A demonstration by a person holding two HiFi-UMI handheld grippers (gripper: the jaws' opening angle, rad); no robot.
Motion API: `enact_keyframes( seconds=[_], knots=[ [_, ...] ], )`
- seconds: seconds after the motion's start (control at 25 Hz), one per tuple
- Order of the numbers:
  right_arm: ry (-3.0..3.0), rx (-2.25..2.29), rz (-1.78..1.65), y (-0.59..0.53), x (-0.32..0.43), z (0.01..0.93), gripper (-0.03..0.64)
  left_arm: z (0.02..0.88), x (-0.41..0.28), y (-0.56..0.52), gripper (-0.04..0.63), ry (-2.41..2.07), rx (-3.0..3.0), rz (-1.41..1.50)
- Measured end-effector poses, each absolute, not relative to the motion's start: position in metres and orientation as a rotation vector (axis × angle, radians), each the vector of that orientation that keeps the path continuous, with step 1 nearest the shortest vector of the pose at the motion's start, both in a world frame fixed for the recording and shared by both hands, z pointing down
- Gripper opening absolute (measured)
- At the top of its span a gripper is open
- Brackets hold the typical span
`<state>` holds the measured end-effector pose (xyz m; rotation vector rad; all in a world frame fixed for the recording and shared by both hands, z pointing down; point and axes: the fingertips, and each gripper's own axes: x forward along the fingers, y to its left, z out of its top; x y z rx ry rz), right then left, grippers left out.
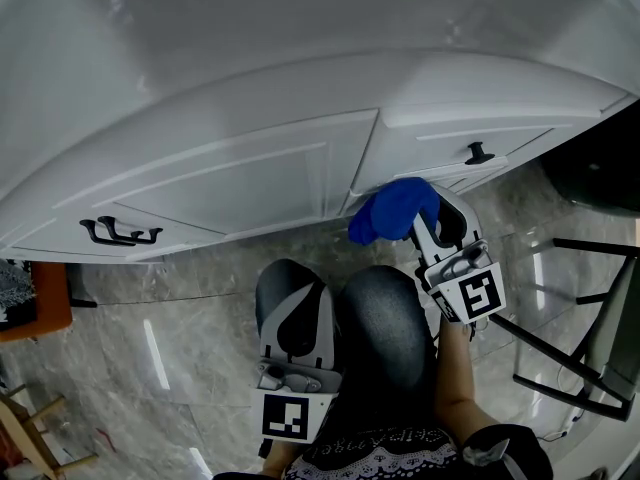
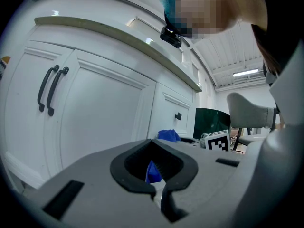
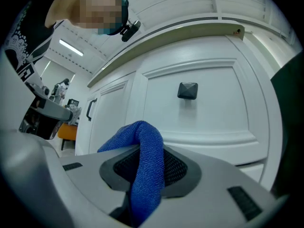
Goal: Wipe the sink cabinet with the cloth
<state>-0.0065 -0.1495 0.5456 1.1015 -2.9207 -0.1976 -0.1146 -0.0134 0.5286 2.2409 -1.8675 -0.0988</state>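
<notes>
- Your right gripper (image 1: pixel 432 224) is clamped on the cloth (image 1: pixel 395 210). Its own view shows the blue fabric pinched between the jaws, rising in a fold (image 3: pixel 142 160) above them.
- The cloth sits below and left of the knob (image 1: pixel 478 153), in front of the lower edge of the cabinet (image 1: pixel 250 168). In the head view it lies over the seam between the wide door and the knob's panel.
- From the right gripper view, the knob (image 3: pixel 187 90) is above and right of the fold, with the white panel behind it. No view shows whether the cloth touches the panel.
- Your left gripper (image 1: pixel 293 303) has its jaws together with nothing between them. It rests over your knee (image 1: pixel 385 318), well below and left of the knob and clear of the cabinet.
- Through the gap behind the left jaws (image 2: pixel 156 191) you can see a bit of blue. That is the cloth (image 2: pixel 167 135) farther off, just below and left of the knob (image 2: pixel 178 116).
- The paired handles (image 1: pixel 120 232) are far left of the knob, on the cabinet's other doors.
</notes>
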Motion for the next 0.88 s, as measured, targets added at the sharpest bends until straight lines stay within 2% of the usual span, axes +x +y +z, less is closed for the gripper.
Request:
enact_keyframes(
  seconds=[0.88],
  knots=[
    [-2.747,1.431,-0.123,-0.176,0.064,0.552,0.114,0.531,-0.118,-0.012,0.005,-1.855,2.229,-0.121]
  ],
)
